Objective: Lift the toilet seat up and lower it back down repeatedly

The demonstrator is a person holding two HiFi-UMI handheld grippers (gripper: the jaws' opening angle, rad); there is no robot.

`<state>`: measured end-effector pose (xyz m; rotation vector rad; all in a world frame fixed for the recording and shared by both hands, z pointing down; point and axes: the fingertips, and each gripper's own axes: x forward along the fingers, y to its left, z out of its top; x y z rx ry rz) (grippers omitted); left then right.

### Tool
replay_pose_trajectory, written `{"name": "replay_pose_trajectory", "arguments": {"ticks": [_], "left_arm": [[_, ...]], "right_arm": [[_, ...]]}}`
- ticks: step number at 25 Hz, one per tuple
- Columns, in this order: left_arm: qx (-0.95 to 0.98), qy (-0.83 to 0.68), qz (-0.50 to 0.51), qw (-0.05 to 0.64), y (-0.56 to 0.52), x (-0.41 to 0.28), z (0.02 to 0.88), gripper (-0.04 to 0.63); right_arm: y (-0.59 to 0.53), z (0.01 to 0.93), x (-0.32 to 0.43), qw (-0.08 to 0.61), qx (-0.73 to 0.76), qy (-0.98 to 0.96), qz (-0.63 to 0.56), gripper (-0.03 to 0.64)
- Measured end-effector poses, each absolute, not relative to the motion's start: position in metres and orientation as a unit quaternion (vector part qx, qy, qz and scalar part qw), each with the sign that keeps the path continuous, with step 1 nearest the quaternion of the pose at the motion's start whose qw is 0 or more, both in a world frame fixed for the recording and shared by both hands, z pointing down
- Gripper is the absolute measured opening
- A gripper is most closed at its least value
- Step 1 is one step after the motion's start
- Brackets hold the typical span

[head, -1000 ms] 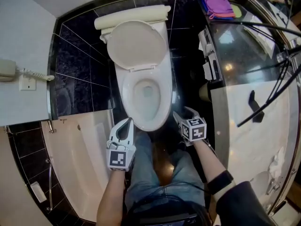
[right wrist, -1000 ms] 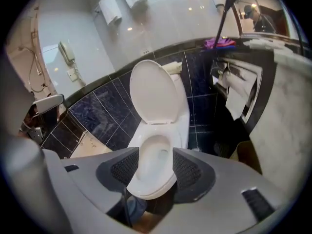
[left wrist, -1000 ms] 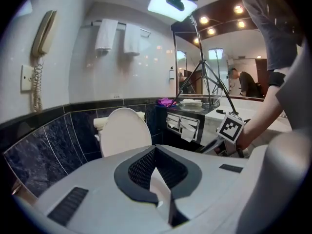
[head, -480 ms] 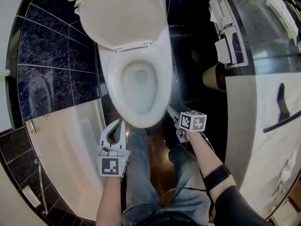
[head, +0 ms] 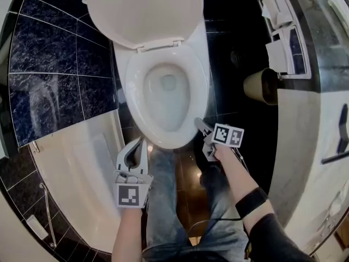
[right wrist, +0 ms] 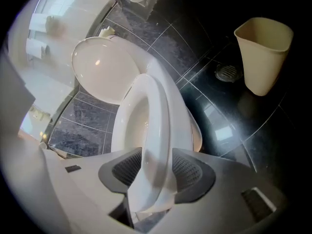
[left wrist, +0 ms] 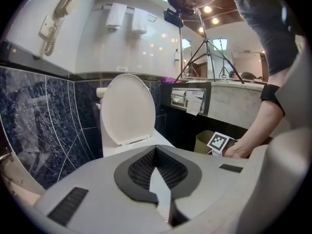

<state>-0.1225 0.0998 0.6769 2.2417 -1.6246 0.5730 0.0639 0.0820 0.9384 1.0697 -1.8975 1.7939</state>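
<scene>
The right gripper [head: 200,125], whose jaws have just been closing, pinches the front-right edge of the toilet seat [head: 132,94]. The seat lies flat on the bowl at the centre of the head view, below the raised lid [head: 144,10]. A clean lift probably needs a deep, firm bite on that smooth, glossy, rounded plastic rim, then an arc about the hinge. The left gripper [head: 143,142], lower left, has its ribbed pads pressed together on nothing.
</scene>
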Motion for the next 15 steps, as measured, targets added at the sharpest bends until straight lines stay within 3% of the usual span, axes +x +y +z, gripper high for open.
{"name": "replay_pose_trajectory", "arguments": {"ticks": [6,15], "left_arm": [[0.778,-0.569,0.205,0.168,0.104,-0.129,0.688,0.000],[0.779,-0.569,0.199,0.174,0.107,-0.124,0.691,0.000]], "right_arm": [[0.078,0.937,0.065,0.153,0.382,-0.655,0.634,0.143],[0.079,0.938,0.067,0.141,0.385,-0.639,0.651,0.132]]}}
